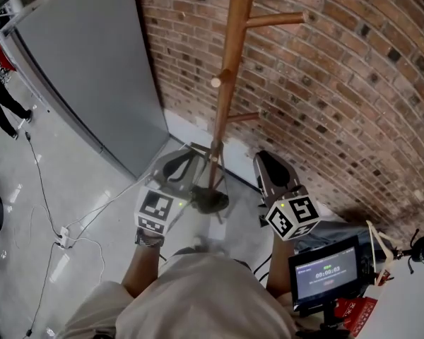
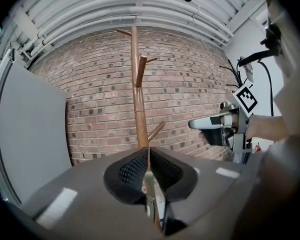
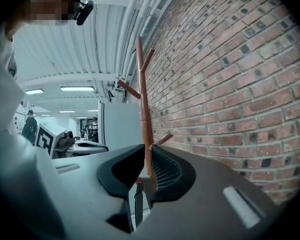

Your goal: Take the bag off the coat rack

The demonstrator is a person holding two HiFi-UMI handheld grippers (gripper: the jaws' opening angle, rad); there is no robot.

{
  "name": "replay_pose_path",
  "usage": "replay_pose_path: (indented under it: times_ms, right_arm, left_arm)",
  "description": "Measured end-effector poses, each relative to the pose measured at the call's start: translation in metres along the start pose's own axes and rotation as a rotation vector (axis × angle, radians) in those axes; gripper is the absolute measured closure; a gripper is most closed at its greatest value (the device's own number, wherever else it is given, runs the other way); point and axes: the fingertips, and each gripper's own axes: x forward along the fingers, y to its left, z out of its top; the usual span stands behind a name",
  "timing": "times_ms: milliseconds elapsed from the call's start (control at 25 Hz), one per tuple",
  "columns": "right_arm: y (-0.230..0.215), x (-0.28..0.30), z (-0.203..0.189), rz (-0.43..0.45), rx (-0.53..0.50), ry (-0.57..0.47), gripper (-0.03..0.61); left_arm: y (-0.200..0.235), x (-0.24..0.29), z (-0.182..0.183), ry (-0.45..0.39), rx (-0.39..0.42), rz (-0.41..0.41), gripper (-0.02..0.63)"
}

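The coat rack [image 1: 230,62] stands in front of the brick wall [image 1: 339,83], with a grey panel [image 1: 92,69] to its left. All pegs that show are bare: the long upper peg [image 1: 275,20], the short peg [image 1: 215,82] and the low peg [image 1: 244,116]. The two gripper views show the pole up to its top, and nothing hangs there either. So the bag is not on the coat rack, and I cannot find it with certainty in any view. A dark shape low on the right, well apart from the rack and beside a small screen [image 1: 325,270], is too much hidden to name.

The left tool [image 2: 147,154] is held low, just left of the rack's base [image 1: 210,200]. Its jaws are practically together and nothing is between them. The right tool [image 3: 146,156] is low on the right of the base, with a narrow gap between its jaws. Only the far pole shows through this gap, so it holds nothing.

In my judgement no grasp is in hand now: either the lifting is already over or it has not started. If a bag must be taken, the next move calls for finding it first, then widening one tool, closing it on the strap and lifting the strap up over the peg end.
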Motion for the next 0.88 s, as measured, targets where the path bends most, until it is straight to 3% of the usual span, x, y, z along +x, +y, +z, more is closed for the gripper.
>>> replay_pose_path:
  times_ms: [560, 880]
  right_arm:
    - [-0.006, -0.001, -0.057, 0.116, -0.002, 0.136, 0.488]
    - [-0.011, 0.03, -0.1, 0.122, -0.025, 0.2, 0.465]
  left_arm:
    - [-0.011, 0.002, -0.043, 0.109, -0.05, 0.125, 0.557]
    - [-0.011, 0.024, -0.104, 0.186, -0.084, 0.091, 0.511]
